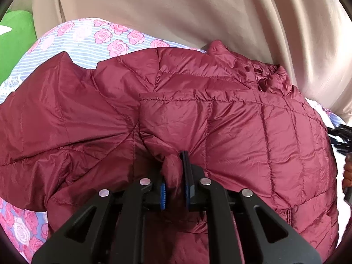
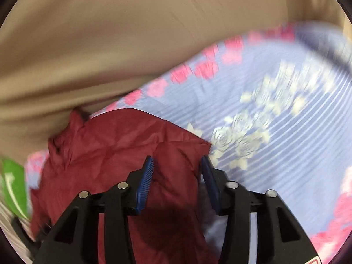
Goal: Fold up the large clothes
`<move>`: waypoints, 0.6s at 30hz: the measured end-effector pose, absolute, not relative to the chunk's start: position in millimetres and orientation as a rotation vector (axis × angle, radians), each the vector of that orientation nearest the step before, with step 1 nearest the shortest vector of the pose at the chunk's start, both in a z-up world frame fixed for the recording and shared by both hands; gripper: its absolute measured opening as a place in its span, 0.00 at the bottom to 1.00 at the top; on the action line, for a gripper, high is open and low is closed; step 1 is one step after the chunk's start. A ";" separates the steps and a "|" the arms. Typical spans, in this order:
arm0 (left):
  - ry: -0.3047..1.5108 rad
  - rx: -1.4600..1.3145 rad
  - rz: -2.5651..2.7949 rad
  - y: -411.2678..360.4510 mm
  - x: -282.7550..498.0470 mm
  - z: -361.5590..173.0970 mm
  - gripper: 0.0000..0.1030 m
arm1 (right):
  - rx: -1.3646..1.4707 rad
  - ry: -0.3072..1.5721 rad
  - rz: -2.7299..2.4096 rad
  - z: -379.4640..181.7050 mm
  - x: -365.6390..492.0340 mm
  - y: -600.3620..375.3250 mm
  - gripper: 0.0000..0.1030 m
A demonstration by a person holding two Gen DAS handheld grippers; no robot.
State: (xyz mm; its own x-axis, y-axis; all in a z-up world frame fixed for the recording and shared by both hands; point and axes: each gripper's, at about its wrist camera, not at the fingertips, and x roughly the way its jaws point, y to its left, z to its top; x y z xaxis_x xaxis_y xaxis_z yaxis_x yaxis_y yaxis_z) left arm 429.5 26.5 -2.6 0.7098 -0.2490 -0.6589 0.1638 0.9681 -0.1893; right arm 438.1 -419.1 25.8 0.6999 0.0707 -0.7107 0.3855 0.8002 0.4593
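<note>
A maroon quilted jacket (image 1: 220,121) lies spread on a bed, its collar (image 1: 266,74) at the far right and a sleeve (image 1: 44,121) stretched out to the left. My left gripper (image 1: 176,161) is shut on a pinched fold of the jacket near its lower middle. In the blurred right wrist view, the jacket's edge (image 2: 110,147) lies below my right gripper (image 2: 178,160). Its blue pads (image 2: 145,184) stand apart and nothing is pressed between them.
Under the jacket is a blue striped bedsheet (image 1: 92,44) (image 2: 286,121) with pink and white roses. Beige cloth (image 1: 176,11) (image 2: 110,33) hangs along the far side. A green object (image 1: 15,44) (image 2: 13,187) sits at the left.
</note>
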 end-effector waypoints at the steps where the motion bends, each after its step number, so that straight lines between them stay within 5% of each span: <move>1: 0.747 -0.120 -0.232 26.7 429.6 -3.0 0.11 | 0.655 0.791 -0.163 21.6 442.8 -418.9 0.09; 4: 0.746 -0.114 -0.235 24.4 430.7 -2.4 0.14 | 0.538 0.671 -0.175 34.5 434.9 -408.7 0.04; 6: 0.742 -0.110 -0.281 22.0 429.5 -2.7 0.34 | 0.479 0.765 -0.260 13.9 444.2 -408.8 0.03; 13: 0.739 -0.027 -0.242 7.6 429.8 -2.9 0.34 | 0.459 0.634 -0.199 53.1 390.0 -381.2 0.09; 18: 0.738 -0.023 -0.236 8.1 432.0 -3.7 0.36 | 0.251 0.811 -0.143 16.5 363.5 -348.8 0.00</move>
State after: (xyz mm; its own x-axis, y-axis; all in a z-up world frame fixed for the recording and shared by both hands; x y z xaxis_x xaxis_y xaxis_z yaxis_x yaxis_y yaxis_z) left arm 432.0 8.1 -3.7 0.7146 -0.2214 -0.6636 0.2051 0.9732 -0.1039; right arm 363.5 -348.8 16.5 0.6816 -0.0307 -0.7311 0.2219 0.9607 0.1665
